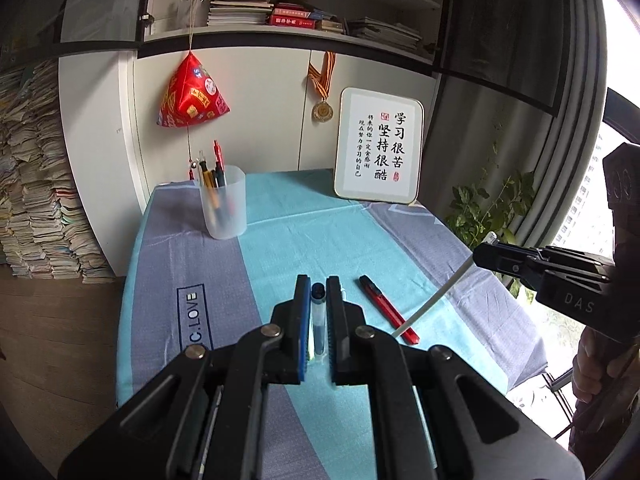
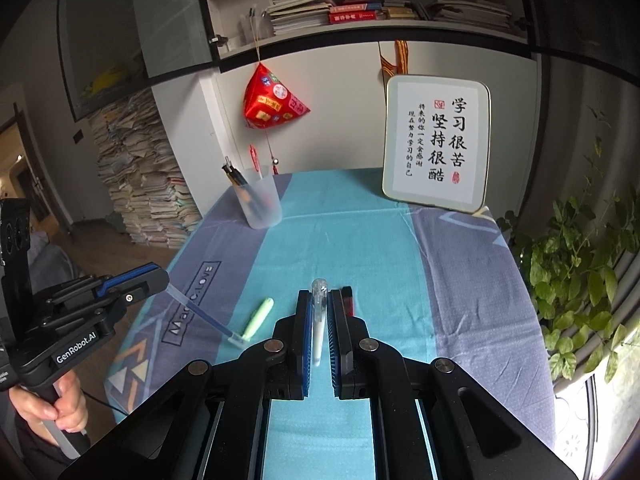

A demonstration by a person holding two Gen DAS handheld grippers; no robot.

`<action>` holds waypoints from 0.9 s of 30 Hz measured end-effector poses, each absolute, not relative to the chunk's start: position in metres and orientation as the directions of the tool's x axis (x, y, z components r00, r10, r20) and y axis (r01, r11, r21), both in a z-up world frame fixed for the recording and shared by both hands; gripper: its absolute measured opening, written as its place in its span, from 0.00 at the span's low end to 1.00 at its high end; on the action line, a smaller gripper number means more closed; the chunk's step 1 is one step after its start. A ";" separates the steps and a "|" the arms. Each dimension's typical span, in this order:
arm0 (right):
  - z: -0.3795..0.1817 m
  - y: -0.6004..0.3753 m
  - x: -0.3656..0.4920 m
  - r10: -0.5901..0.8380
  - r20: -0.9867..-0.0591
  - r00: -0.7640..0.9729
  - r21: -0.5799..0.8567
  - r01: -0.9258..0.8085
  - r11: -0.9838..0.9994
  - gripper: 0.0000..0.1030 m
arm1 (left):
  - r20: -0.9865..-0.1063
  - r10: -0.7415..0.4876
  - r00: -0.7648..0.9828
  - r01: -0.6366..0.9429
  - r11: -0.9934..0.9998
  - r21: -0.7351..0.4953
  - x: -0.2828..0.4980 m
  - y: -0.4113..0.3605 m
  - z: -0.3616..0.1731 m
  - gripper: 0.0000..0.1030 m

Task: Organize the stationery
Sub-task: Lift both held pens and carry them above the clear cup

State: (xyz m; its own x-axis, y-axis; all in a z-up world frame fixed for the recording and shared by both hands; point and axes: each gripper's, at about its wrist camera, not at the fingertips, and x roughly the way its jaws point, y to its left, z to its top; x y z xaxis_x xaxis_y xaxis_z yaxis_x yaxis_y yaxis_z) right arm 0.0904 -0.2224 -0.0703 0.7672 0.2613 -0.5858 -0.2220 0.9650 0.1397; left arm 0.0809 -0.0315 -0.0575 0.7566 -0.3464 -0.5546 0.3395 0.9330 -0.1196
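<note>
My left gripper (image 1: 319, 284) is shut on a clear-barrelled blue pen (image 1: 319, 320) and holds it above the table; the same pen (image 2: 204, 316) shows slanting down from that gripper in the right wrist view. My right gripper (image 2: 320, 294) is shut on a white pen (image 2: 319, 320), also seen in the left wrist view (image 1: 432, 300). A red pen (image 1: 386, 308) lies on the cloth; its end (image 2: 347, 300) peeks out beside my right fingers. A green pen (image 2: 259, 317) lies on the cloth. A translucent pen cup (image 1: 222, 204) holding several pens stands at the back left (image 2: 262, 198).
A framed calligraphy sign (image 1: 378, 146) stands at the table's back right. A red hanging pouch (image 1: 192, 94) and a medal (image 1: 322, 111) hang on the wall. Stacks of paper (image 1: 36, 184) stand to the left, a plant (image 2: 576, 264) to the right.
</note>
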 end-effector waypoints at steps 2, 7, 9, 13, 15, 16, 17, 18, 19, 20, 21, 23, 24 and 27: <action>-0.064 -0.221 0.093 0.270 -0.579 0.770 0.144 -0.229 0.963 0.08 | -0.544 -0.351 0.762 0.343 0.932 -0.122 0.082 -0.028 -0.050 0.05; -0.045 -0.215 0.101 0.292 -0.559 0.776 0.149 -0.252 0.956 0.08 | -0.513 -0.345 0.786 0.329 0.936 -0.125 0.093 -0.014 -0.028 0.05; -0.036 -0.211 0.106 0.297 -0.547 0.783 0.142 -0.263 0.954 0.08 | -0.500 -0.342 0.795 0.318 0.938 -0.136 0.101 -0.006 -0.018 0.05; -0.017 -0.203 0.121 0.326 -0.526 0.786 0.147 -0.293 0.945 0.08 | -0.481 -0.332 0.811 0.296 0.943 -0.151 0.117 0.006 -0.002 0.05; -0.008 -0.197 0.129 0.337 -0.515 0.788 0.146 -0.307 0.941 0.08 | -0.472 -0.316 0.823 0.284 0.949 -0.140 0.125 0.008 0.005 0.05; -0.004 -0.195 0.135 0.345 -0.511 0.787 0.149 -0.314 0.938 0.08 | -0.467 -0.308 0.829 0.277 0.951 -0.135 0.129 0.009 0.007 0.05; 0.000 -0.192 0.141 0.352 -0.507 0.787 0.153 -0.320 0.935 0.08 | -0.465 -0.302 0.832 0.273 0.953 -0.131 0.134 0.009 0.010 0.05; 0.004 -0.189 0.147 0.351 -0.505 0.788 0.150 -0.321 0.935 0.08 | -0.461 -0.300 0.835 0.271 0.954 -0.129 0.138 0.010 0.012 0.05; 0.008 -0.185 0.153 0.350 -0.504 0.790 0.147 -0.321 0.936 0.08 | -0.456 -0.297 0.839 0.270 0.955 -0.125 0.142 0.011 0.015 0.05; 0.011 -0.183 0.158 0.354 -0.501 0.790 0.148 -0.325 0.934 0.08 | -0.452 -0.291 0.844 0.266 0.957 -0.120 0.146 0.012 0.018 0.05; 0.014 -0.180 0.164 0.361 -0.498 0.789 0.147 -0.333 0.931 0.08 | -0.448 -0.288 0.846 0.263 0.957 -0.119 0.151 0.013 0.021 0.05; 0.020 -0.173 0.174 0.357 -0.488 0.797 0.135 -0.335 0.933 0.08 | -0.438 -0.288 0.852 0.259 0.958 -0.125 0.162 0.017 0.028 0.05; 0.023 -0.171 0.179 0.359 -0.484 0.798 0.133 -0.338 0.932 0.08 | -0.431 -0.279 0.858 0.254 0.960 -0.117 0.168 0.017 0.032 0.05; 0.030 -0.163 0.198 0.367 -0.471 0.802 0.141 -0.342 0.929 0.08 | -0.412 -0.248 0.877 0.231 0.969 -0.090 0.187 0.018 0.044 0.05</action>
State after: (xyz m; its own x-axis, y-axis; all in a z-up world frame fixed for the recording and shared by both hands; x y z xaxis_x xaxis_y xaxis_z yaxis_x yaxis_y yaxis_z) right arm 0.1978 -0.1632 0.0297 0.8023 0.3666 -0.4711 -0.3418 0.9292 0.1410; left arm 0.1868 0.0178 0.0440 0.8770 -0.2477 -0.4118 0.2313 0.9687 -0.0900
